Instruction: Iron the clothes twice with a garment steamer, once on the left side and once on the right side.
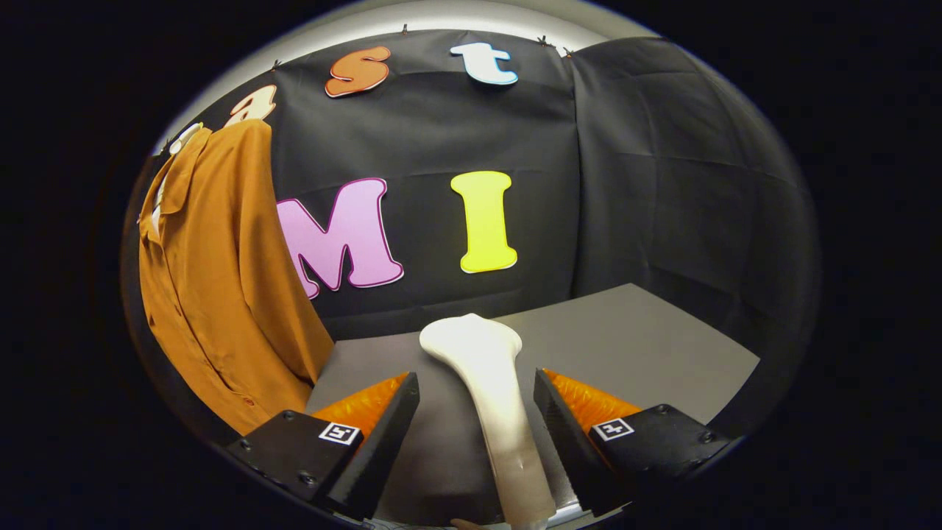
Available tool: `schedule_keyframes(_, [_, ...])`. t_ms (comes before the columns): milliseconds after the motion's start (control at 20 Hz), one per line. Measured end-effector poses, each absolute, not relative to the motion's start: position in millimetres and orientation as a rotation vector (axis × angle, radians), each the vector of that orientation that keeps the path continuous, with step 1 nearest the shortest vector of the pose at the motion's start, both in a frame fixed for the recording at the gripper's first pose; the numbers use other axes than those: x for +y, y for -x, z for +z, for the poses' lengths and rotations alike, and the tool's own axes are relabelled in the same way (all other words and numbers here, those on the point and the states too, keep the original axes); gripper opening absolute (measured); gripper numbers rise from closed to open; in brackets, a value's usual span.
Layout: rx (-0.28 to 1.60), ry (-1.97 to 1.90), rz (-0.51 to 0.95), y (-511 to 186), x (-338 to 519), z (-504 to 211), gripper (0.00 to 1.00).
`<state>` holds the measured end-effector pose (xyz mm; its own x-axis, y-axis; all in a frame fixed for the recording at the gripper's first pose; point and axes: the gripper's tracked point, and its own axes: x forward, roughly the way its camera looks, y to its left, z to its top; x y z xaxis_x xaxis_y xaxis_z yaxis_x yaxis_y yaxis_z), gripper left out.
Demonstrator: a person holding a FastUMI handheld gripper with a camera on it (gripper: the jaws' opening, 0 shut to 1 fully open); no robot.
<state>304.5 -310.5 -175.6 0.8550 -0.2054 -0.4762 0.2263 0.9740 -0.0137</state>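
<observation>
Nearest, the gripper (477,412) is seen with its two fingers (383,434) spread wide apart, a broad gap left between them. A cream-white plastic garment steamer (494,397) is laid in that gap, its long handle running back toward the camera and its wider rounded head pointed away, just past the fingertips. The handle sits closer to the right finger than the left; whether it's actually touched by the right finger can't be told, since the two overlap low down. The left finger is clearly kept apart from it, with bare table seen in between. So nothing is being squeezed, the steamer is just straddled.

Everything is rested on a flat grey tabletop (633,346). Plenty of open surface is left to the right of the steamer and beyond its head, out to the table's far edge and right-hand corner. Less room is left on the left side, where the table's edge is met by cloth.

Further back and off to the left, a rust-orange button-front shirt (221,294) is hung up in front of the booth's black cloth wall (662,184), collar at the top, its hem dropped down past the table's left edge. It's well apart from the steamer head, with a strip of table between them. The wall is wrapped around behind and to the right of the table.
</observation>
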Motion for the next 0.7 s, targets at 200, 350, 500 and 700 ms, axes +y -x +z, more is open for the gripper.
schedule_keyframes(200, [0.556, -0.064, -0.218, -308, -316, -192, 0.99])
schedule_keyframes(350, [0.605, -0.057, -0.223, -309, -321, -206, 0.94])
schedule_keyframes(500, [0.664, -0.055, -0.241, -304, -329, -220, 0.85])
schedule_keyframes(700, [0.662, -0.053, -0.221, -305, -328, -217, 0.50])
